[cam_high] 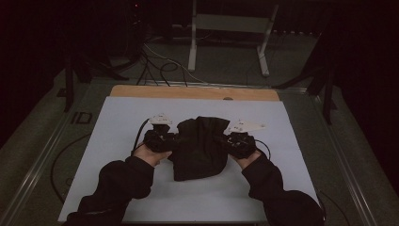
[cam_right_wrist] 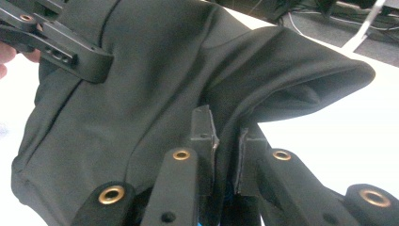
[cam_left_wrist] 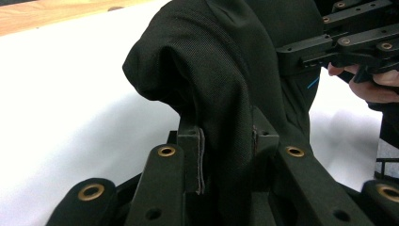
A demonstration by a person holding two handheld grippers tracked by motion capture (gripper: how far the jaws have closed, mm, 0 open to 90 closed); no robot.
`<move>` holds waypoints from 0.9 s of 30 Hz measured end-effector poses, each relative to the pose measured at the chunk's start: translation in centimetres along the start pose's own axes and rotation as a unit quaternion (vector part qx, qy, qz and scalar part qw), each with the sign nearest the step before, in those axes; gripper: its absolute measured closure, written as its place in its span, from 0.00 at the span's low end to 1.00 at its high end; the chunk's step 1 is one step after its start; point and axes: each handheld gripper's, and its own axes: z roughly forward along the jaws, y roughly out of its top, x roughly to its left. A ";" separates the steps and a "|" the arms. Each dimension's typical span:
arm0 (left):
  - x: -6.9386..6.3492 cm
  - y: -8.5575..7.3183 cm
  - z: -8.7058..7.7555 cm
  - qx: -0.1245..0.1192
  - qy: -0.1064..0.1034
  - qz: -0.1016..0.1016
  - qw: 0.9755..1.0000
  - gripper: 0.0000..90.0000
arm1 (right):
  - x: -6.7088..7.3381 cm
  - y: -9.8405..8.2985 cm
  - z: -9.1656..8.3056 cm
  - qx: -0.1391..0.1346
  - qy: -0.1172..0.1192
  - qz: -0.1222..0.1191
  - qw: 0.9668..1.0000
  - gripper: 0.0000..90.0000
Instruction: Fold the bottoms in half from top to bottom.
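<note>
- Writing: the letters "ID" can be read on the floor left of the table; the cloth shows no readable label.
- The black cloth hangs bunched between the two grippers, its long axis running from the far table edge toward the person, the lower end resting on the white sheet.
- It is matte, fine-woven, creased in soft folds, with a seam along one edge.
- Left gripper: fingers pinch a fold of cloth, which rises above the tips.
- Right gripper: fingers clamp another fold, the cloth spreading away beyond them.
</note>
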 end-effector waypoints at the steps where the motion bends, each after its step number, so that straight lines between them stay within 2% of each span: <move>1: 0.1 0.0 -0.1 0.001 0.000 0.002 1.000 0.82 | 0.1 0.1 0.2 -0.002 0.000 0.001 1.000 0.90; 4: 0.7 -0.1 -0.2 0.004 -0.001 0.011 1.000 0.82 | 0.4 0.2 0.7 -0.001 0.001 0.006 1.000 0.90; 10: 2.2 -0.5 0.2 0.006 -0.007 0.000 1.000 0.82 | 0.4 0.0 1.8 0.003 -0.010 0.010 1.000 0.90; 17: 3.5 -0.6 1.1 0.009 -0.013 -0.001 1.000 0.82 | -0.2 -0.2 3.4 0.011 -0.020 0.014 1.000 0.90; 21: 4.7 -0.5 1.9 0.011 -0.022 0.002 1.000 0.81 | -0.7 -0.3 4.4 0.014 -0.029 0.017 0.999 0.90; 27: 6.1 -0.6 2.6 0.010 -0.013 -0.005 1.000 0.81 | -1.2 -0.3 5.6 0.019 -0.042 0.017 0.999 0.90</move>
